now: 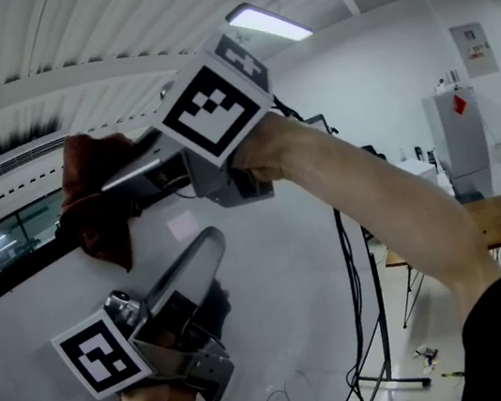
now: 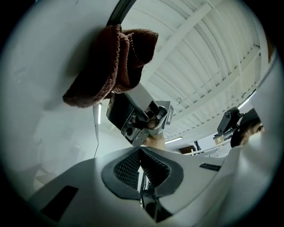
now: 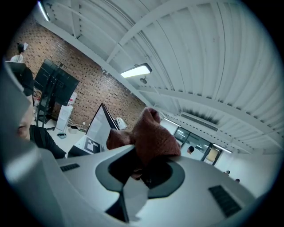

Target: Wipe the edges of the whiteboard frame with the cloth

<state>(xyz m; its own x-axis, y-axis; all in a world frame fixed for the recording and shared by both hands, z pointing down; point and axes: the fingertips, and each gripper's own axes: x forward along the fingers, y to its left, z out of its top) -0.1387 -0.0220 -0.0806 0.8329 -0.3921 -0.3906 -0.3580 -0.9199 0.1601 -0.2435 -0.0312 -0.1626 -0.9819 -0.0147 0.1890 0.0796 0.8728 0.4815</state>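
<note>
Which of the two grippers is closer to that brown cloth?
Right. The right gripper is clamped on the cloth at the whiteboard frame; the left gripper sits lower against the board, jaws together, not touching the cloth.

Upper centre: right tool [image 1: 114, 181], jaws closed on a reddish-brown terry cloth [image 1: 95, 211] pressed at the black frame [image 1: 15, 272] of the white whiteboard [image 1: 279, 314]. Lower left: left tool [image 1: 204, 250], pointing up and right over the board face. Right edge: brown wooden desk [image 1: 496, 220]. Top: lit ceiling strip lamp [image 1: 268, 22].
</note>
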